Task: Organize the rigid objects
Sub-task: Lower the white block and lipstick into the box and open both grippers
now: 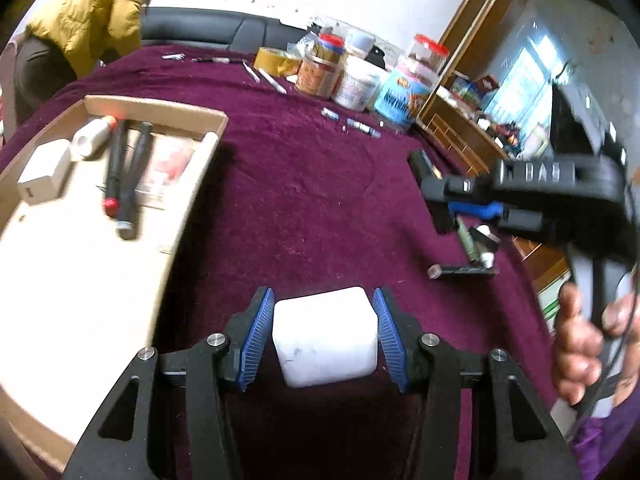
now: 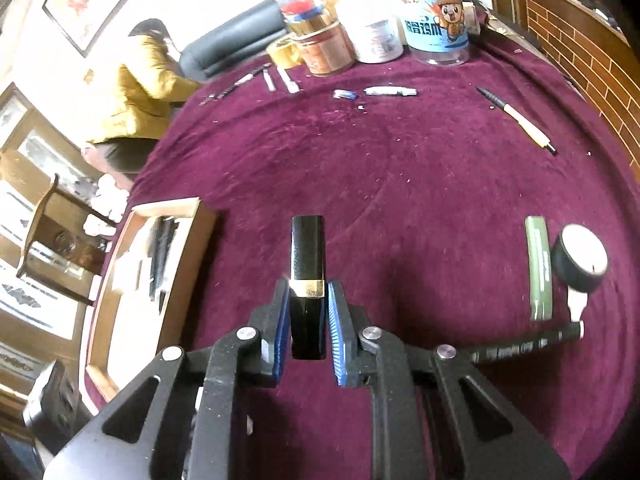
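My left gripper [image 1: 324,300] is shut on a white rectangular block [image 1: 325,336] and holds it above the purple cloth, just right of the wooden tray [image 1: 192,118]. The tray holds a white box [image 1: 44,170], a white bottle [image 1: 93,136] and two dark pens [image 1: 124,172]. My right gripper [image 2: 308,292] is shut on a black lipstick tube with a gold band [image 2: 307,280], above the cloth and right of the tray [image 2: 168,206]. The right gripper also shows in the left wrist view [image 1: 436,200].
A green tube [image 2: 540,268], a round black-and-white case [image 2: 582,256], a black marker [image 2: 528,346] and a yellow pen [image 2: 520,120] lie on the cloth to the right. Jars [image 2: 436,12] and tape stand at the far edge. A person in yellow [image 2: 136,88] is behind.
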